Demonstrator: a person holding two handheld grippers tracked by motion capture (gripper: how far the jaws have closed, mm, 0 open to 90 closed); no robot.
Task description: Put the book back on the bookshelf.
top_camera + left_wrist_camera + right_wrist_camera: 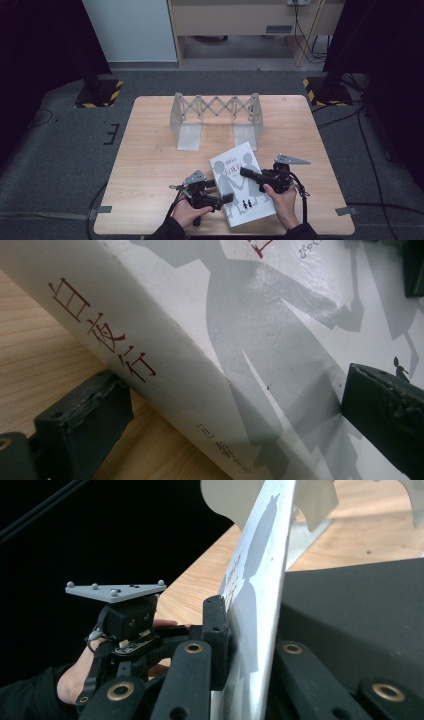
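Right gripper (245,172) pinches front cover of white paperback book (242,182) at near table edge; left gripper (235,405) spread wide around spine. Grey folding metal bookstand (216,117) behind stands unfilled; lift and placement left, likely.

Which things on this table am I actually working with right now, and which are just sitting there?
In the job:
white book
right gripper, shut on the book's cover
left gripper, open astride its spine
metal folding book rack, likely

Lying about:
floor cables
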